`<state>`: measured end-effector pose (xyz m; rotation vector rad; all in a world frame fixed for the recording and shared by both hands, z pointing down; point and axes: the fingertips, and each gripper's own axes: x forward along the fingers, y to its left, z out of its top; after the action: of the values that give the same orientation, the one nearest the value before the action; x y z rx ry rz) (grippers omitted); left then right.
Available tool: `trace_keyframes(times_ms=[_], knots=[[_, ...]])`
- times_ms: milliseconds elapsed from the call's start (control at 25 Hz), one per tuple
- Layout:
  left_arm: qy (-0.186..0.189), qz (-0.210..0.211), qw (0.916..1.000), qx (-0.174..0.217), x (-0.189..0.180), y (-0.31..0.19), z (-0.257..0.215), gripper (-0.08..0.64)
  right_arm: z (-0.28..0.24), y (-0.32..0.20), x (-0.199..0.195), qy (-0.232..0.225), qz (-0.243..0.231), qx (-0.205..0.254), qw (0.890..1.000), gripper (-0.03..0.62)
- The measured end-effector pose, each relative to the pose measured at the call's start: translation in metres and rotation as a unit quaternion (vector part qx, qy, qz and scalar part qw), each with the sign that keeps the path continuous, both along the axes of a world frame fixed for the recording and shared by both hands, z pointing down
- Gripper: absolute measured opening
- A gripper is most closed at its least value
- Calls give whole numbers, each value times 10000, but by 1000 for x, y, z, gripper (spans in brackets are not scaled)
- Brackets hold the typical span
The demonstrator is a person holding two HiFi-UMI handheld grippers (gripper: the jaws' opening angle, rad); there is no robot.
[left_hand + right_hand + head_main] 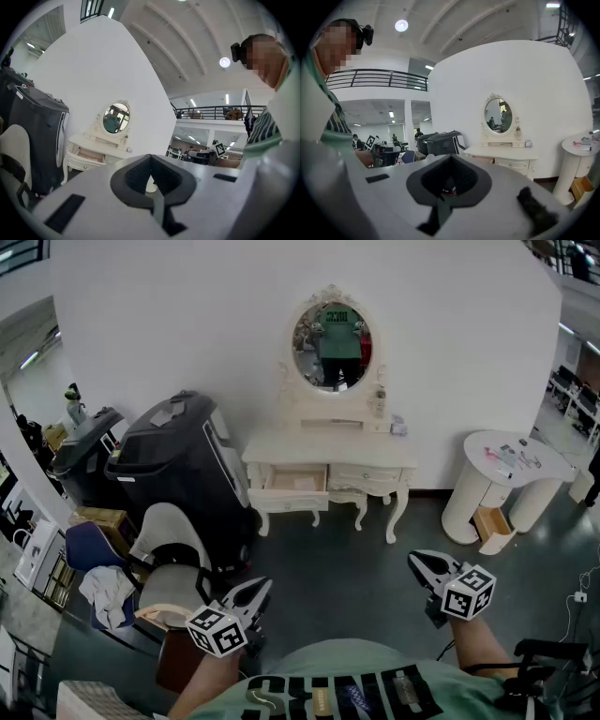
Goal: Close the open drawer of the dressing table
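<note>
Head view, target: drawer (296,480) stands pulled out on the left half of the dressing table (375,448), below the oval mirror (331,345); the drawer front to its right sits flush.
Head view, grippers: left gripper (257,589) and right gripper (419,562) hang low, close to the person's body and well apart from the table.
Head view, surroundings: black case (178,460) just beside the table's left end; chair (171,554) near the left gripper; round white stand (511,460) off to the right.
Left gripper view: jaws clenched tip to tip, nothing between them; the open drawer shows far beyond, at left.
Right gripper view: jaws likewise pressed together and empty; the table lies beyond at right, its open drawer not clearly made out.
Step in hand: approach, by judgement; the closing is not yet begun.
Doing it well: walk up square to the table, clear of chair and case; set a clenched gripper flat against the middle of the drawer front; push straight along the runners, evenly, so it does not skew or jam.
</note>
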<state>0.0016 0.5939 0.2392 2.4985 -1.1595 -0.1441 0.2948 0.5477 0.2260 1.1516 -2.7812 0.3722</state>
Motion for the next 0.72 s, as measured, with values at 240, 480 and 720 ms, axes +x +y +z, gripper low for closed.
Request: trace_keyframes(times_ms=[240,480,720], knots=[[-50,78,10000,-12,13,-7,2,9,2,-8,8,-26,-13,23,10000,11],[-72,161,9998,-50,22,-9,4,9,8,-10,13,-36,0,-2,10000,11],[-126,240,9996,-72,38,-15,3,9,6,-18,31,-397,140,-150,9990,11]])
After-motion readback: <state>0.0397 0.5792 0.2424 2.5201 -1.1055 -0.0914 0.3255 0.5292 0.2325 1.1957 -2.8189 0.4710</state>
